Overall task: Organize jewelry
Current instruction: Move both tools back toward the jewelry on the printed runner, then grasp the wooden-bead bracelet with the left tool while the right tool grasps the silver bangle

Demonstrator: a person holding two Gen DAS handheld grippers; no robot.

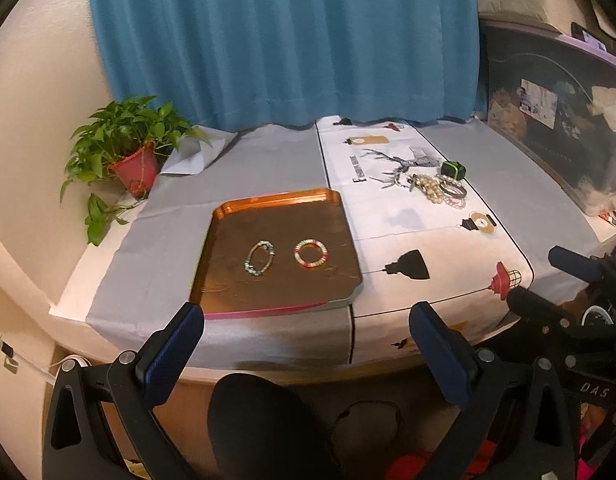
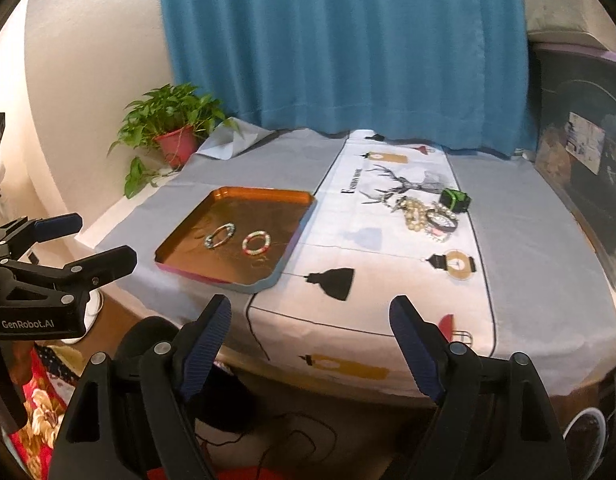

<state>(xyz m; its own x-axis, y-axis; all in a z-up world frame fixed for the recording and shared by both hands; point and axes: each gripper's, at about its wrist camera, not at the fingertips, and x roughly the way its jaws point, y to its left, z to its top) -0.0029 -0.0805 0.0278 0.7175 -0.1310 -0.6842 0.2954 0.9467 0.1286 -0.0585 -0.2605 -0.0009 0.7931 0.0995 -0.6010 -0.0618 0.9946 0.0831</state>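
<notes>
Between picks: the tray already holds two bracelets, while the pile waits on the cloth well to the tray's right. Your left gripper and right gripper both hang wide open and empty, short of the tray; next, reach one piece from the pile

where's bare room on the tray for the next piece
The tray is bare behind the two bracelets, toward the curtain, and along its near edge. Crowded: the jewelry pile beside the green box.
</notes>
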